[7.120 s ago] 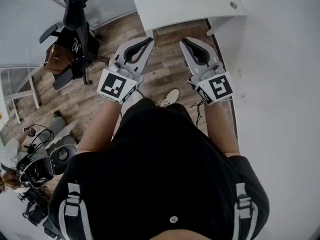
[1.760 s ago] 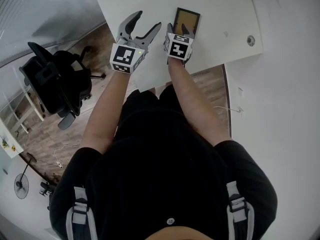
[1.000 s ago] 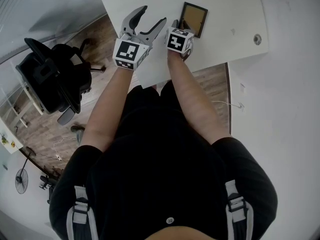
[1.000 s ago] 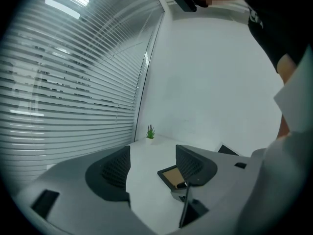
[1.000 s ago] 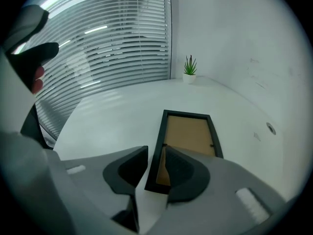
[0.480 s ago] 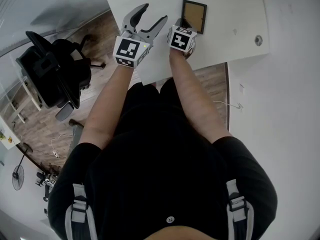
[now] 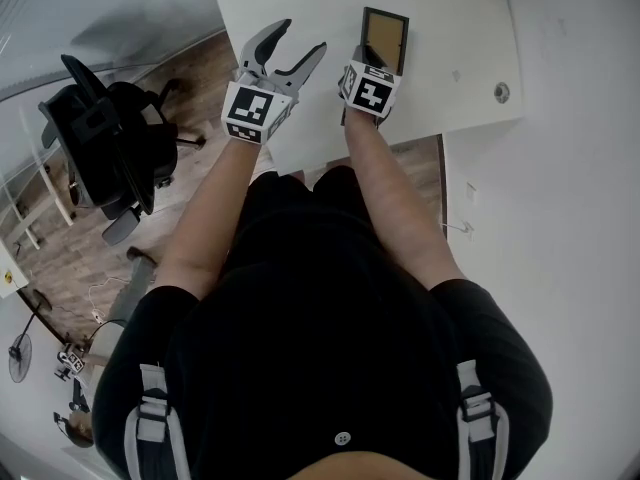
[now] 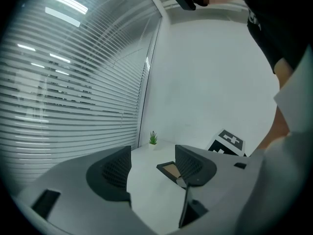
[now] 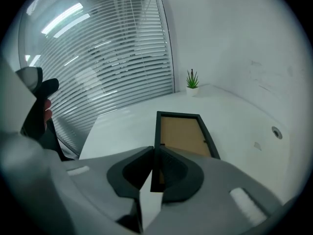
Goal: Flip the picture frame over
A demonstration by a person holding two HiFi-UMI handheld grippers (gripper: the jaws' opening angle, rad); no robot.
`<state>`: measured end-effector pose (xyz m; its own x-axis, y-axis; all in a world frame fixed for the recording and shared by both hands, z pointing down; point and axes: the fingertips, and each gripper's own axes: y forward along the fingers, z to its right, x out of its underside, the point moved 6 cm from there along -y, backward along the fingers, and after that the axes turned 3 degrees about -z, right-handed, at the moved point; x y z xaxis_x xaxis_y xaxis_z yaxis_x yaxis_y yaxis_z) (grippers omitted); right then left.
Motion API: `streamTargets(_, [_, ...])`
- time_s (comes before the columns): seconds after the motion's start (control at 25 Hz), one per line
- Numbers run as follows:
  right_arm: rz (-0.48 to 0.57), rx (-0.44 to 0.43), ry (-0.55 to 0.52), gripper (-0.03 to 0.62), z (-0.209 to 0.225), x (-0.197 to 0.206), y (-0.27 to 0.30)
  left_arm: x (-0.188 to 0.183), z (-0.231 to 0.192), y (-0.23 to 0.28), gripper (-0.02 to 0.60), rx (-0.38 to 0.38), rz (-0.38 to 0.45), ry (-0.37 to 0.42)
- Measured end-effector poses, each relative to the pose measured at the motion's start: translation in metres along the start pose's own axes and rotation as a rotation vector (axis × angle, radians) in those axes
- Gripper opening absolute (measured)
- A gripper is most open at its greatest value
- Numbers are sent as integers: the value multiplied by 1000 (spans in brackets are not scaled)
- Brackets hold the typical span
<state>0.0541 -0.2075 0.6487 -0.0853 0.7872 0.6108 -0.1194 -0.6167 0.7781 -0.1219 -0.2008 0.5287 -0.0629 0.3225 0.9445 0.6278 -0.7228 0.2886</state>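
The picture frame has a black rim and a brown board facing up. It is over the white desk, with its near end raised. My right gripper is shut on the frame's near left rim. In the right gripper view the rim runs straight between the pads of that gripper, and the frame stretches away from them. My left gripper hovers open to the left of the frame, holding nothing. In the left gripper view the frame shows past the right finger of the left gripper.
A small potted plant stands at the desk's far end by the wall. A round cable hole sits near the desk's right corner. A black office chair stands on the wood floor at the left. Window blinds run along the desk's left side.
The right gripper closed on the frame's near rim and rose, tilting the frame's near end up off the desk. The left gripper rose slightly and stayed open.
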Motion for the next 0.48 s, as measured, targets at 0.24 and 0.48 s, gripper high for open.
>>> streamTargets(0.24, [10, -75, 6, 49, 0, -19, -17, -15, 0, -17, 282, -37, 21, 7])
streamTargets(0.48, [21, -180, 8, 51, -6, -42, -29, -28, 4, -28, 281, -84, 50, 5])
